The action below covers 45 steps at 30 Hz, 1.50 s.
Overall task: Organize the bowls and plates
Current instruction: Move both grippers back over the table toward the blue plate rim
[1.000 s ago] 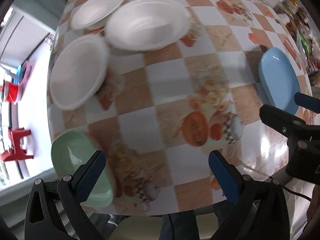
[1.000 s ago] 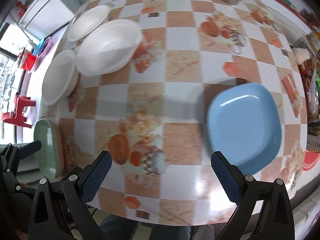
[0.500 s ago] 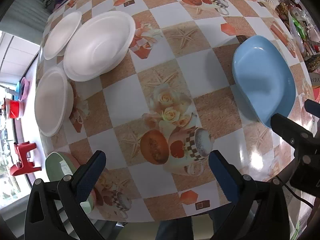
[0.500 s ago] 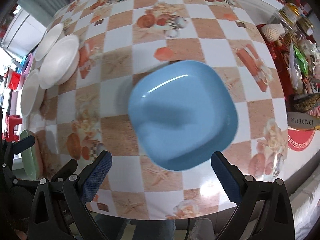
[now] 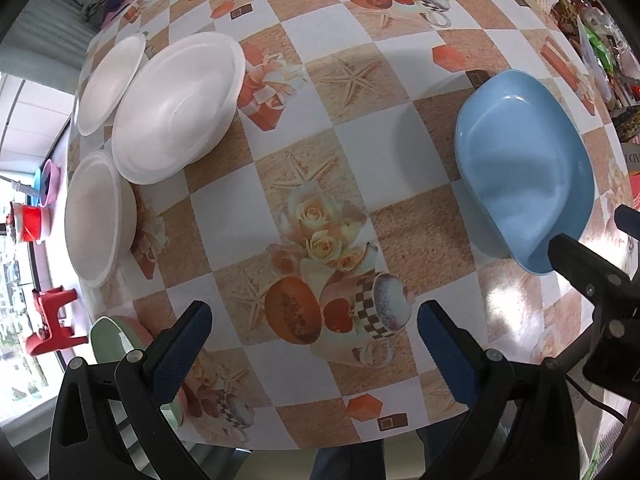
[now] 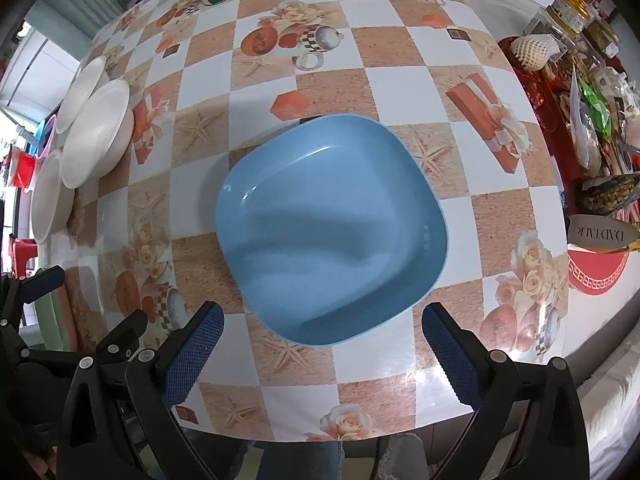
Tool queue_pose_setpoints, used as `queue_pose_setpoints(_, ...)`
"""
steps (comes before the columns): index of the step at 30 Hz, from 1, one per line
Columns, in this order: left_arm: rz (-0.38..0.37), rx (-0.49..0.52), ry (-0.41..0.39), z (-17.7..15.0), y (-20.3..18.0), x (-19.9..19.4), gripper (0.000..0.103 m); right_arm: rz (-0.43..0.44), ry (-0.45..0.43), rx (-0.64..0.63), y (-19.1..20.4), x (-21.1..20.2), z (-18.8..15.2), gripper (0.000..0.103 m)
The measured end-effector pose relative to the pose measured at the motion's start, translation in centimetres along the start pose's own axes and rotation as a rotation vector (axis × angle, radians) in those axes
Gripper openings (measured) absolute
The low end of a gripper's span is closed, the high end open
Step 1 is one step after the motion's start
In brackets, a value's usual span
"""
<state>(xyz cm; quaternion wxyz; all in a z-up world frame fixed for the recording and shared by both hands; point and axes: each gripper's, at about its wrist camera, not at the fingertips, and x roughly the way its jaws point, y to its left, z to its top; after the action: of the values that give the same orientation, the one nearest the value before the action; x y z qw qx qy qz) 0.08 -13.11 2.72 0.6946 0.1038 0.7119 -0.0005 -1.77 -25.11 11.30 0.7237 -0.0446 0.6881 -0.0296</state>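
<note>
The left wrist view looks down and forward from above the near edge of the worktop (image 5: pixel 280 152), along the two spread fingers of the left tool (image 5: pixel 310 328). It faces the checkered middle, with the white bowls (image 5: pixel 176 108) at 10 o'clock and the blue plate (image 5: pixel 520 176) at 3 o'clock. The right tool's black body enters its frame at 4 o'clock.

The right wrist view sits further right, also above the near edge, close over the blue plate (image 6: pixel 332 228), which lies just ahead of the right tool (image 6: pixel 322 328). The white bowls (image 6: pixel 96 132) fall at 9 o'clock, and the left tool's body shows at 8 o'clock.

Both views share the plate, the bowls and the worktop's centre.
</note>
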Motion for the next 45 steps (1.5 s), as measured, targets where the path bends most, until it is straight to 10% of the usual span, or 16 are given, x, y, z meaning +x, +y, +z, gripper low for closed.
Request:
queue_pose_setpoints(17,-0.009,0.019,0.014,2.1,-2.7,0.3,0.103,-0.025,0.014,0.026,-1.6,0.6,0.8,0.1)
queue_pose_setpoints(28,-0.181,-0.133,0.002,4.1,-3.3,-1.0,0.103,-0.066,-0.015,0.075,-4.2,0.2,1.8,0.1)
queue_pose_setpoints(45,-0.122,-0.216,0.077,6.6,-6.8,1.7,0.103,-0.033,0.028,-0.003,-9.3,3.0,5.4,0.1)
